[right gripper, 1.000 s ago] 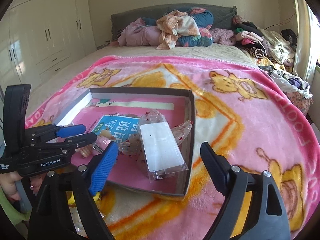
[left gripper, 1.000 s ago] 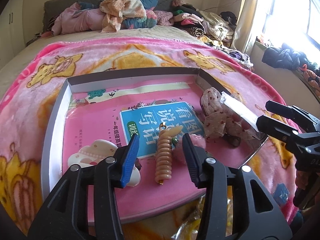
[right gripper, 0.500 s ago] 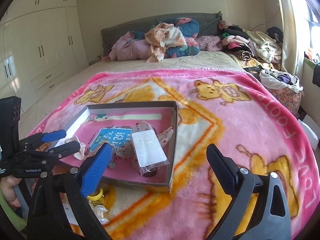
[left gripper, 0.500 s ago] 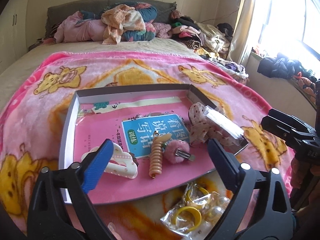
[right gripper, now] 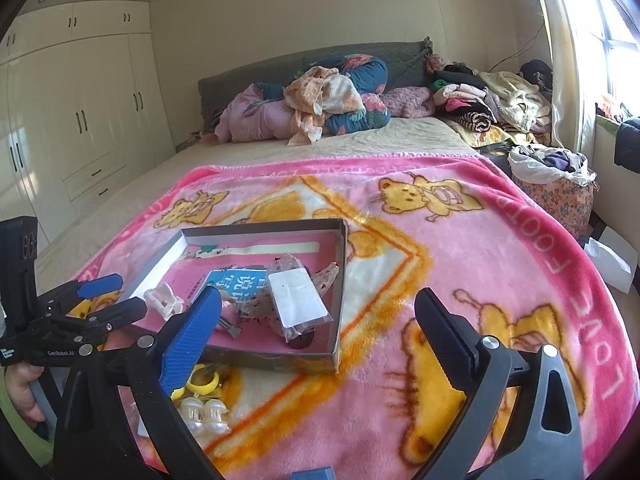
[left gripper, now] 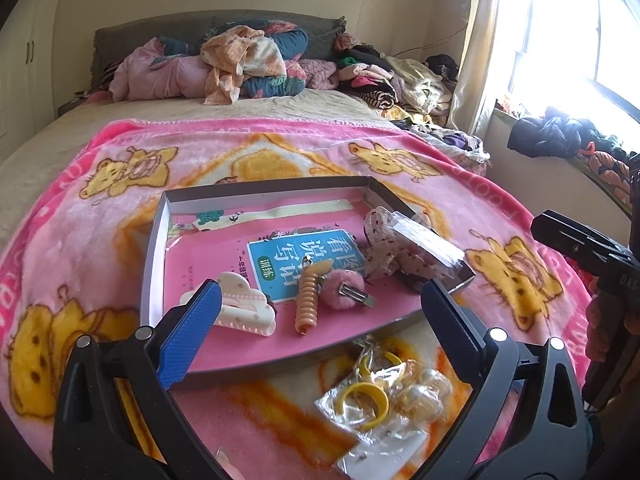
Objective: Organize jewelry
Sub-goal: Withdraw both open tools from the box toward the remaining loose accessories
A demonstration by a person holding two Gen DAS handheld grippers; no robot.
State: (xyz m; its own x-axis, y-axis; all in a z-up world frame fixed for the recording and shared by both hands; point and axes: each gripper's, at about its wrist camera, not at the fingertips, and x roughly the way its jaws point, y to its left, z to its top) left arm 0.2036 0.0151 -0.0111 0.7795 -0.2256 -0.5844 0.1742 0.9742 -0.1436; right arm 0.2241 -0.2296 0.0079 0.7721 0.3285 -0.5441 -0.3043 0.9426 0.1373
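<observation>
Left gripper (left gripper: 320, 320): black plastic frame with triangular cut-outs, silver screw heads at the pivots, one finger faced with a ribbed blue pad, the other black. Right gripper (right gripper: 318, 322): same build. Seen from the right wrist, the left unit bears white lettering; a green sleeve (right gripper: 24, 436) shows beneath it.

**Count of things on the bed**

One shallow box (left gripper: 158, 240) sits on one pink blanket (left gripper: 100, 216). Inside it: one booklet (left gripper: 296, 252), one white claw clip (left gripper: 240, 312), one spiral hair tie (left gripper: 308, 300), one pink fluffy clip (left gripper: 346, 290), one packet of dotted bows (left gripper: 404, 240). Outside the box: one clear bag (left gripper: 384, 400) with two yellow rings and two pearl clips (right gripper: 204, 410). Two grippers show.
</observation>
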